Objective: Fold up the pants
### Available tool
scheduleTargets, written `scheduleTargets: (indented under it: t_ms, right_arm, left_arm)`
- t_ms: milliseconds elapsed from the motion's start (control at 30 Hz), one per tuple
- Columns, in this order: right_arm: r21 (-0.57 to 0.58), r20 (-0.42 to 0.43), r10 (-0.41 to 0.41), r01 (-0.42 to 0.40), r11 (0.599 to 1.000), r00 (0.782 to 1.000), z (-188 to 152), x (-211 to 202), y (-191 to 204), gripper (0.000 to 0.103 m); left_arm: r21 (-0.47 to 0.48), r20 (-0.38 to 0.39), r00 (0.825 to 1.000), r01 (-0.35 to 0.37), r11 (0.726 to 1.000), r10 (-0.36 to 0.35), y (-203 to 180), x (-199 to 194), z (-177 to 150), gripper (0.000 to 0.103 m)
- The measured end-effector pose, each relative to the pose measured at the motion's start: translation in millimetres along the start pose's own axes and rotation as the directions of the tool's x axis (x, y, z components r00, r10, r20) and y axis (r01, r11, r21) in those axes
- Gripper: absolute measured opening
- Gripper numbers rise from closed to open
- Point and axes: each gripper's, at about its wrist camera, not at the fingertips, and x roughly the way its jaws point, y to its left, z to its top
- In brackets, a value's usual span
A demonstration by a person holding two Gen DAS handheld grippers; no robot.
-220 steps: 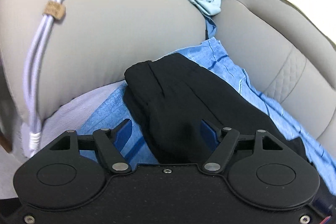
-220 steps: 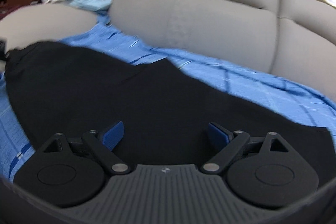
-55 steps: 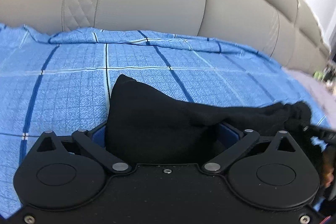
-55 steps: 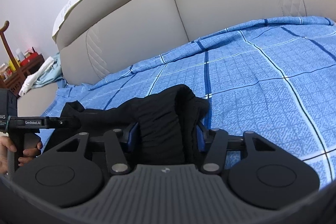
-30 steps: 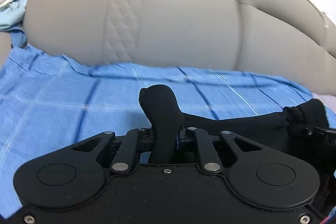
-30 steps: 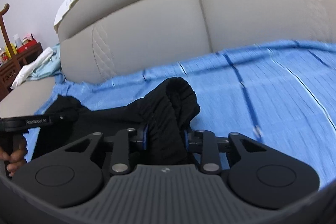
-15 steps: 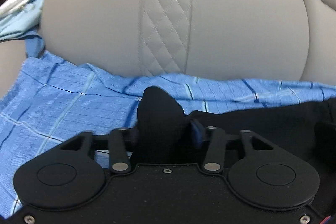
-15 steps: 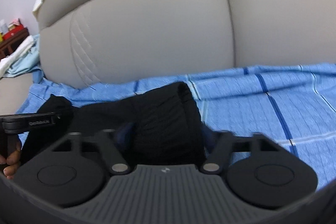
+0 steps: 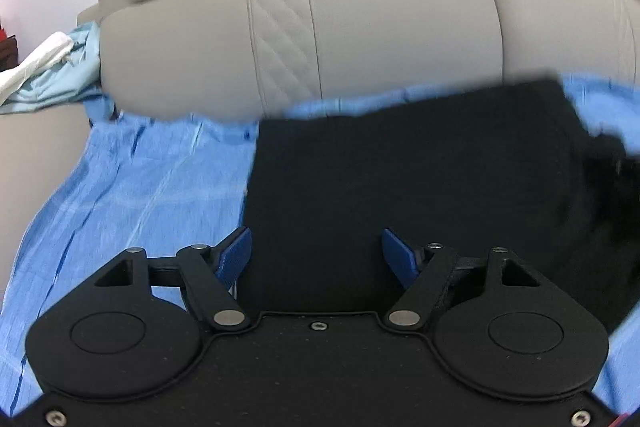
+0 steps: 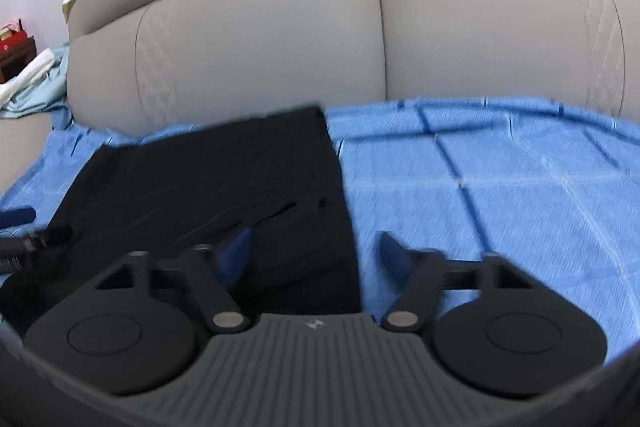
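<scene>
Through the left wrist I see my left gripper (image 9: 316, 251) with fingers spread, holding nothing, above the folded black fabric pants (image 9: 408, 179) lying flat on the blue checked sheet (image 9: 152, 183) before the beige leather sofa backrest (image 9: 360, 27). Through the right wrist, my right gripper (image 10: 314, 253) is spread too; the pants (image 10: 216, 179) stretch leftward.

Left wrist view: sits low behind left gripper (image 9: 316, 247), close above blue checked cotton sheet (image 9: 132, 195), faces beige leather sofa backrest (image 9: 360, 39) head-on. Folded black fabric pants (image 9: 408, 179) fill centre and right of view, near.

Right wrist view: same low, close stance behind right gripper (image 10: 314, 249), faces same backrest (image 10: 280, 39); pants (image 10: 224, 179) sit left of centre, sheet (image 10: 500, 187) right.

Shared: backrest, sheet, pants, pale blue and white cloth heap (image 9: 48, 67) at sofa's left end (image 10: 32, 83).
</scene>
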Motion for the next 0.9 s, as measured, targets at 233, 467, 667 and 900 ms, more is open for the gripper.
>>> scheduleTargets:
  t_ms: [233,467,667,900]
  right_arm:
    - [-0.023,-0.025,-0.021,0.02,1.0,0.999,-12.7,-21.5,16.2,0.046]
    - [0.001,-0.019,-0.022,0.022,1.0,1.0,-21.6,-25.1,12.4,0.062]
    - [-0.112,0.06,-0.063,0.07,0.991,0.996,-41.2,-59.6,38.3,0.081]
    - [-0.149,0.149,-0.091,0.113,0.982,0.985,-71.1,-92.5,63.6,0.093]
  left_arm:
    - [-0.037,0.019,1.0,0.015,0.999,-0.015,11.5,-18.4,-27.9,0.072]
    - [-0.067,0.009,1.0,0.027,0.997,-0.026,17.4,-27.6,-33.9,0.074]
    - [-0.092,0.007,0.998,0.065,0.994,-0.064,9.5,-56.0,-34.6,0.085]
    - [-0.091,-0.01,0.994,0.107,0.99,-0.108,-10.8,-83.3,-54.6,0.098]
